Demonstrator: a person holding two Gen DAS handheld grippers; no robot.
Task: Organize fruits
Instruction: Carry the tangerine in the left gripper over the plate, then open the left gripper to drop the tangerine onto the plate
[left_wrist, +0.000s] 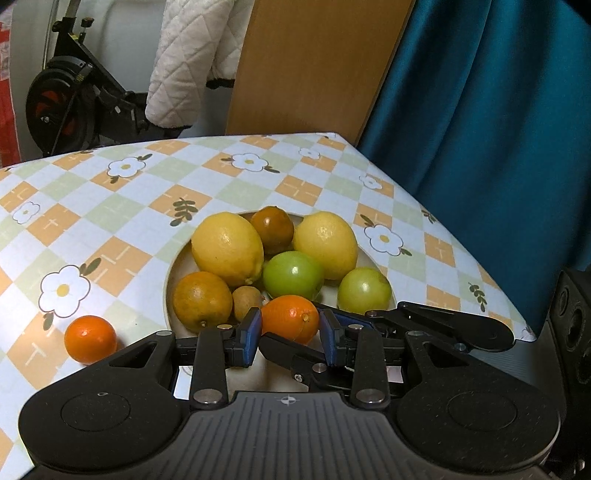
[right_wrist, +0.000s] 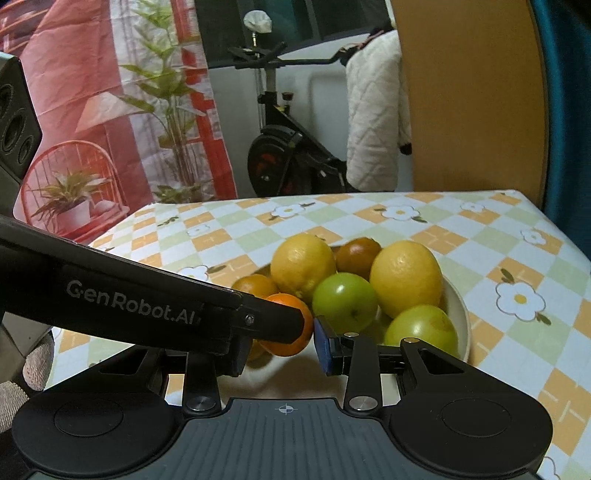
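A small orange hangs over the near rim of a cream bowl. My left gripper is shut on it, with a blue pad on each side. My right gripper is shut on the same orange from the crossing direction. One black finger of the right gripper passes in front of the fruit. In the right wrist view a finger of the left gripper hides much of the fruit. The bowl holds two lemons, two green fruits, two brownish oranges and a small brown fruit. Another orange lies loose on the cloth, left of the bowl.
The table wears a checked cloth with flowers; its far edge and right corner lie close behind the bowl. Past it stand a teal curtain, a wooden board, an exercise bike and a white quilted garment.
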